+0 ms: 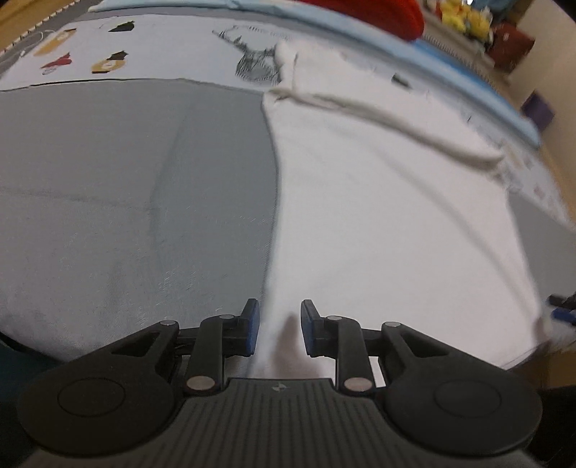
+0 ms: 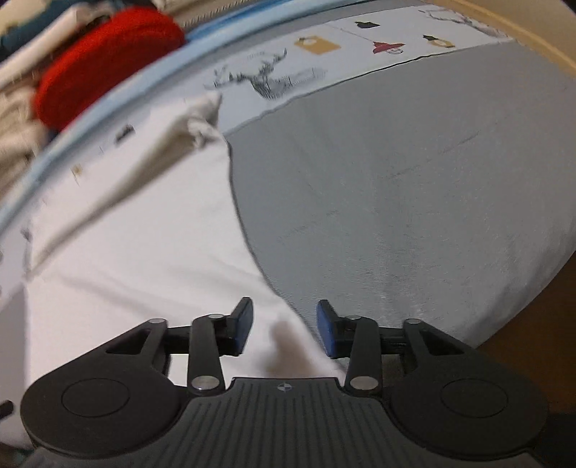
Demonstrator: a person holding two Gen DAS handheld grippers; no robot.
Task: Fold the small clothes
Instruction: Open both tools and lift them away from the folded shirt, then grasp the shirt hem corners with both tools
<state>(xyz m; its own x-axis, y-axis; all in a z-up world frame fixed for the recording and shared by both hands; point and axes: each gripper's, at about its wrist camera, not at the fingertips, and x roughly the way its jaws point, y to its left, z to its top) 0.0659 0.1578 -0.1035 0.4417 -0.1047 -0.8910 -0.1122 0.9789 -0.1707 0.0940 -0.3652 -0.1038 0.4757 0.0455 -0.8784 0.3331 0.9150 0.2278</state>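
Both tongs, left (image 1: 277,327) and right (image 2: 284,329), are straddling the white garment's (image 1: 378,201) near corners, pads apart, cloth stretching far.

The left tool (image 1: 279,327) sits at bottom centre, its blue pads apart with a white garment's (image 1: 378,223) edge between them. The garment covers the right half; grey bedding (image 1: 126,201) fills the left, a red cushion (image 1: 381,14) at top.

You get soft, even indoor light with faint shadows. Fisheye bending curves your edges. Motion blur smears the white cloth (image 1: 378,216).
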